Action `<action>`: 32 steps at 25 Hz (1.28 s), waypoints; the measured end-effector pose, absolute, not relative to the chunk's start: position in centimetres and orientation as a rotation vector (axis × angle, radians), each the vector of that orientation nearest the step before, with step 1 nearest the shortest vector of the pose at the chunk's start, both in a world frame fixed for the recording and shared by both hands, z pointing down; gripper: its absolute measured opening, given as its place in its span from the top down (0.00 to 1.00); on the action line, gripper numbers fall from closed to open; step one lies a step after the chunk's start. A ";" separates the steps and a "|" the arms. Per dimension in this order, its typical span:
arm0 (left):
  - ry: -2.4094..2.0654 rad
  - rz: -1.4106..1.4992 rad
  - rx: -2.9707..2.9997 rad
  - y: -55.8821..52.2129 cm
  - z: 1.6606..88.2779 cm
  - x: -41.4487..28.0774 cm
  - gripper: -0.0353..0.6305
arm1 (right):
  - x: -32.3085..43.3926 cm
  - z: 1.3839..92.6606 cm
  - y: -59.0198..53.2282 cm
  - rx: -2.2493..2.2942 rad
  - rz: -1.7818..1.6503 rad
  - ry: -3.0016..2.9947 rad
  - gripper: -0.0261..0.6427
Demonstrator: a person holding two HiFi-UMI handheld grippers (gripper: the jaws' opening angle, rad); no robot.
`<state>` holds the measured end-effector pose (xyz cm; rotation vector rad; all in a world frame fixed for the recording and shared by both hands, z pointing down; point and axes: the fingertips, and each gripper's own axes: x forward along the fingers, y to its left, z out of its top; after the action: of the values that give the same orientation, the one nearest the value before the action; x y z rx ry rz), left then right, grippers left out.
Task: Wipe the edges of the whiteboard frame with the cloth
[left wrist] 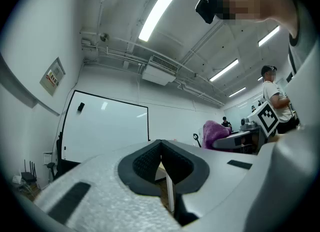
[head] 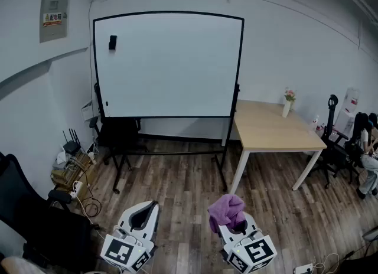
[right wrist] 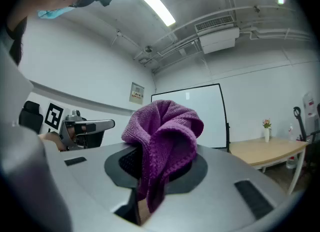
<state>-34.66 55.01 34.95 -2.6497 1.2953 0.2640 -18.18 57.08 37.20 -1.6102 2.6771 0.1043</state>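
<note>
Standing against the far wall, the black-framed whiteboard (head: 168, 63) is well apart from both tools, with a wooden tabletop (head: 269, 128) just beside its right edge. Low in the head view, the left hand-held gripper (head: 147, 209) is clenched on nothing, jaw tips together. The right hand-held gripper (head: 231, 224) grasps the purple cloth (head: 226, 209), which bunches above its jaws.

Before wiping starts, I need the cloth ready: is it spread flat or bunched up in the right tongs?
Bunched. The purple cloth sits crumpled in folds, pinched between the right tongs, one end hanging down.
</note>
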 end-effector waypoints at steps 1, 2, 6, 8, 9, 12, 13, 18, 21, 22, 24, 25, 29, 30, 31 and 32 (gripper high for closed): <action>1.293 0.266 -2.650 55.0 34.9 -34.7 0.92 | -18.2 37.1 57.1 -1.606 0.114 2.673 0.84; 1.292 0.267 -2.651 55.0 34.9 -34.6 0.92 | -18.3 37.0 57.1 -1.602 0.120 2.671 0.84; 1.285 0.271 -2.654 54.9 34.7 -34.6 0.92 | -18.5 36.8 57.0 -1.603 0.124 2.673 0.84; 1.284 0.269 -2.656 54.8 34.6 -34.6 0.92 | -18.5 36.8 56.9 -1.604 0.123 2.675 0.84; 1.282 0.269 -2.657 54.8 34.6 -34.7 0.92 | -18.6 36.8 56.9 -1.604 0.124 2.676 0.84; 1.276 0.276 -2.659 54.9 34.9 -35.0 0.92 | -19.1 37.1 57.1 -1.605 0.128 2.680 0.84; 1.274 0.279 -2.661 54.9 35.0 -35.1 0.92 | -19.2 37.3 57.1 -1.608 0.125 2.680 0.84; 1.251 0.286 -2.681 54.6 35.3 -35.5 0.92 | -19.6 37.6 57.1 -1.629 0.096 2.673 0.84; 1.236 0.277 -2.689 54.1 35.4 -35.2 0.92 | -19.6 37.9 56.8 -1.620 0.071 2.688 0.84; 1.230 0.278 -2.694 53.9 35.5 -35.1 0.92 | -19.5 37.9 56.7 -1.616 0.065 2.691 0.84; 1.221 0.278 -2.703 53.3 35.6 -34.6 0.92 | -19.3 37.9 56.2 -1.611 0.062 2.692 0.85; 1.218 0.275 -2.705 52.9 35.5 -34.4 0.92 | -19.1 37.8 55.9 -1.610 0.066 2.694 0.85; 1.215 0.267 -2.703 50.7 35.4 -33.1 0.92 | -18.2 37.5 53.8 -1.584 0.087 2.700 0.85; 1.216 0.266 -2.702 50.1 35.4 -32.7 0.92 | -17.8 37.4 53.1 -1.581 0.101 2.694 0.85; 1.217 0.266 -2.702 49.4 35.4 -32.2 0.92 | -17.3 37.3 52.4 -1.580 0.121 2.691 0.85; 1.216 0.265 -2.702 48.7 35.3 -31.6 0.92 | -16.8 37.1 51.7 -1.575 0.145 2.694 0.85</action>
<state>-31.62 48.70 35.27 -2.7017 1.2155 0.2650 -16.78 51.72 37.12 -1.5749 2.6944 0.1449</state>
